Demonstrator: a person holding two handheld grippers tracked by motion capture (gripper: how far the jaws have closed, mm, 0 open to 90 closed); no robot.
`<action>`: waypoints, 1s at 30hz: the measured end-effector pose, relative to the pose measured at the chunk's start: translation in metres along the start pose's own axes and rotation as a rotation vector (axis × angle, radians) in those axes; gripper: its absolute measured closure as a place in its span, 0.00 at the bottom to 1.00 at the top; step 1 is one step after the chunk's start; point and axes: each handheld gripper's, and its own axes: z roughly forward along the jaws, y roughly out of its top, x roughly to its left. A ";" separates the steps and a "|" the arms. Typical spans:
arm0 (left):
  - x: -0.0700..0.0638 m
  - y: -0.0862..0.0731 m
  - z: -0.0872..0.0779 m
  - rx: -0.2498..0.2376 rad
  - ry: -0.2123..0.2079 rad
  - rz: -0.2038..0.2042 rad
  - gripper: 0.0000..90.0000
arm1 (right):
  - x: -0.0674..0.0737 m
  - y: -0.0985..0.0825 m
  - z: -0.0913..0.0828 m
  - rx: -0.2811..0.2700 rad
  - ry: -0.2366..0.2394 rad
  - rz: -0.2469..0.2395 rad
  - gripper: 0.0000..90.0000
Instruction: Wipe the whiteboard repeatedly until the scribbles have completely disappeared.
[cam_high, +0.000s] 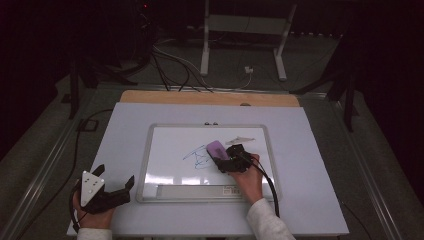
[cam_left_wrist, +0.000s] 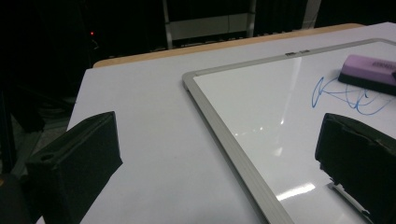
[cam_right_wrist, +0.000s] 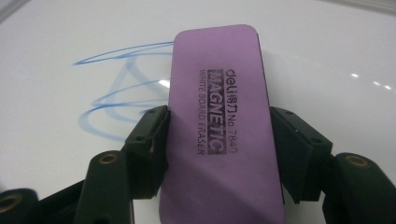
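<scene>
the purple eraser (cam_right_wrist: 219, 126) carries black print on its top face — "deli", "magnetic", "white board eraser", "no 7840" — beside some small characters too fine to read.

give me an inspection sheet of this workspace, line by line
surface: white table top with a wooden strip at its far edge; a framed whiteboard lies flat on it.
job's things: purple eraser on the whiteboard, partly over blue scribbles; a faint grey smear beyond it.
clutter: nothing seen on the table beside the whiteboard.
grippers: right gripper clamps the eraser by its long sides; left gripper rests off the whiteboard's near left corner, jaws wide apart, holding nothing.
cables: one trails from the right gripper along the forearm; more lie on the floor behind the table.
surroundings: dark room, a white stand on the floor.
</scene>
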 end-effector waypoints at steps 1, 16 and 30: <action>0.000 0.000 0.000 0.000 0.000 0.000 0.01 | 0.005 0.000 0.000 0.002 0.014 -0.011 0.45; 0.001 0.000 0.000 -0.002 -0.001 0.001 0.01 | 0.003 0.000 0.000 0.012 0.014 -0.017 0.45; -0.001 0.000 0.000 -0.001 -0.002 0.001 0.01 | -0.019 0.001 -0.003 -0.002 -0.054 0.055 0.45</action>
